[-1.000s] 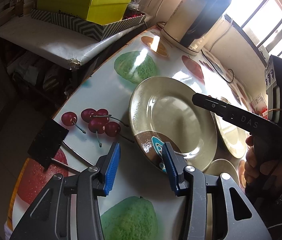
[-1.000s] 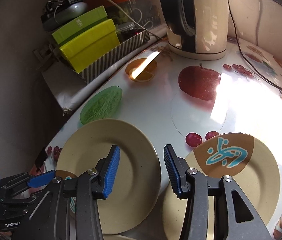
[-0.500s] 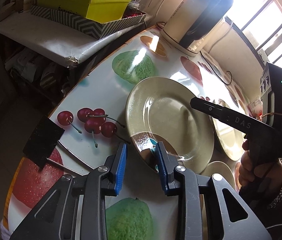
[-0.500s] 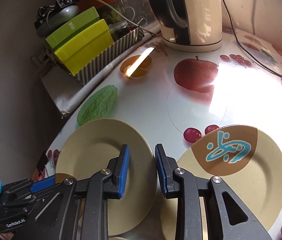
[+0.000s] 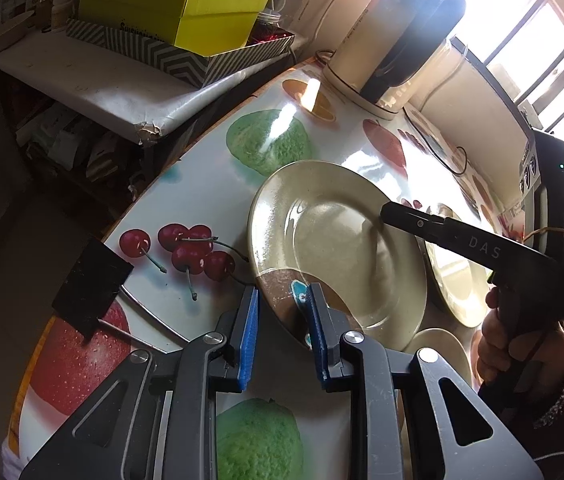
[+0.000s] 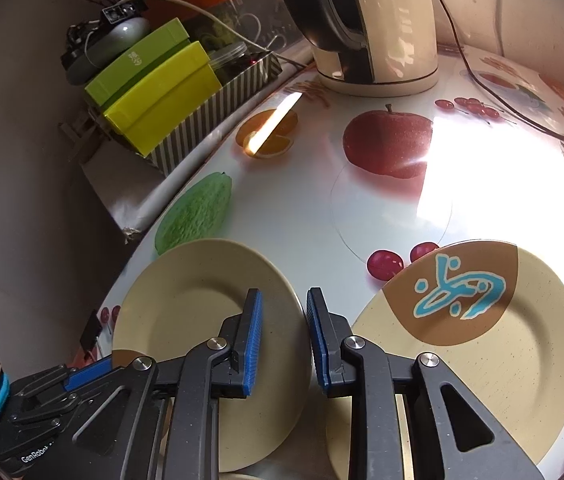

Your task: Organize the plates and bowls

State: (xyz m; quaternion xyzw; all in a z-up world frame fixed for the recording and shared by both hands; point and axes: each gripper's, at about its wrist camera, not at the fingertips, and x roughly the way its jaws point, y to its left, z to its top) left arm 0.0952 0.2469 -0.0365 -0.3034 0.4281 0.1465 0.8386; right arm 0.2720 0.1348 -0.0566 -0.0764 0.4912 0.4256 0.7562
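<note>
Left wrist view shows the left gripper [image 5: 282, 312] with its jaws just closed in on the near rim of the plate [image 5: 334, 240], at the brown patch with the blue mark; the rim stands between the blue pads, and the right pad lies against it, so I judge it as clamped, although a small gap seems to remain by the left pad. From the right wrist view, the right gripper [image 6: 282, 332] has also narrowed its jaws during the last second, and they now stand on the opposite rim of the same plate [image 6: 201, 320], one pad over the inner face and one outside the edge. A second ago both pairs of jaws were wide apart around these rims, so the change is a double grasp. For the task it probably means that this plate is ready to be lifted from the table [image 5: 201, 200] and put on the second plate [image 6: 482, 340], which lies just beside it (this is my judgement only). The plate already looks tilted, with its left side higher. Some things stay unclear: whether the right pads really press the rim is hard to see, because the fingers cover the contact. A small pale dish [image 5: 438, 352] below the plate is cut off by the gripper body, and the window glare washes out the far table.
</note>
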